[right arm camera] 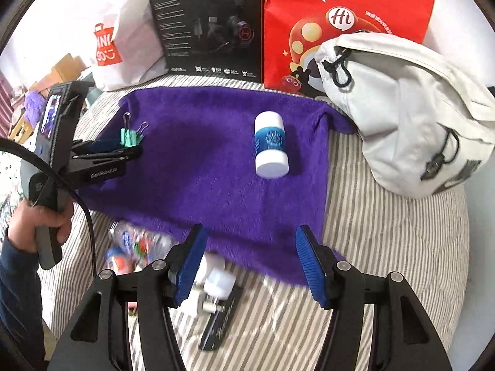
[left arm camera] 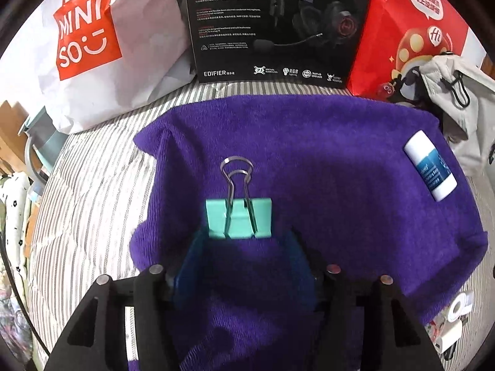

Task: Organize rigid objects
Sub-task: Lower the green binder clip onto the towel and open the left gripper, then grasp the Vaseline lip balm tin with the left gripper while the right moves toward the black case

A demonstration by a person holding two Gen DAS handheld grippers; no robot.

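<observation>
Looks like the placing step: left gripper (left arm camera: 239,241) is clamped on the green binder clip (left arm camera: 238,218), low over the purple towel (left arm camera: 309,154) on the bed. Next it needs setting down and letting go. Right gripper (right arm camera: 250,247) hangs wide open, holding nothing. Only the right view shows the small items (right arm camera: 213,281) below the towel's edge; white bottle (right arm camera: 270,145) lies on the towel.

Left gripper (left arm camera: 239,238) gripping mint binder clip (left arm camera: 238,218), purple towel (left arm camera: 309,154) beneath

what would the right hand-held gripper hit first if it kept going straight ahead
Probably the white and blue bottle lying on the purple towel; the right hand-held gripper points roughly at it, open, though depth is unclear.
</observation>
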